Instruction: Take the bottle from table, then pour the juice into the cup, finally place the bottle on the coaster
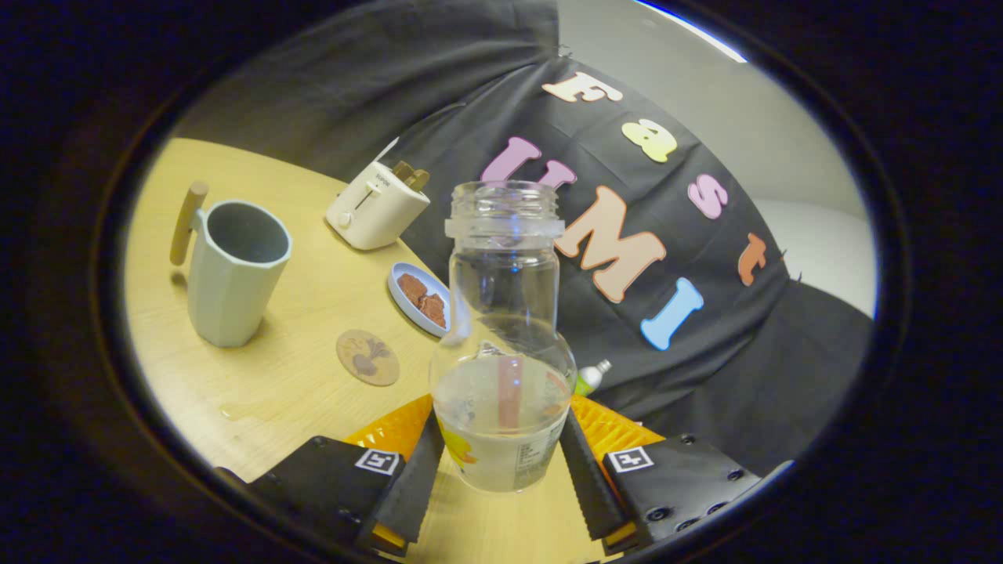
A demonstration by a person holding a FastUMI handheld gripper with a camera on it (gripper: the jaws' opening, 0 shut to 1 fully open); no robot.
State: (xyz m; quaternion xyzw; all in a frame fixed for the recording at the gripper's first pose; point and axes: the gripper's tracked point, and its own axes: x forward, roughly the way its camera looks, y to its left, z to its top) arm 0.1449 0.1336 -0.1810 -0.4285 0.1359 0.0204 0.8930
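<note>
Both fingers (pixel 421 470) press bottle (pixel 501 345) | cup (pixel 235 270) beyond

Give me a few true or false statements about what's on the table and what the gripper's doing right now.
1. The gripper is shut on the clear bottle. True.
2. The bottle wears a cap. False: its mouth is open.
3. The gray cup lies on its side. False: it stands upright.
4. The round coaster sits between the cup and the bottle. True.
5. The blue plate holds brown pieces of food. True.
6. The toaster stands on the coaster. False: it stands beyond the plate.
</note>
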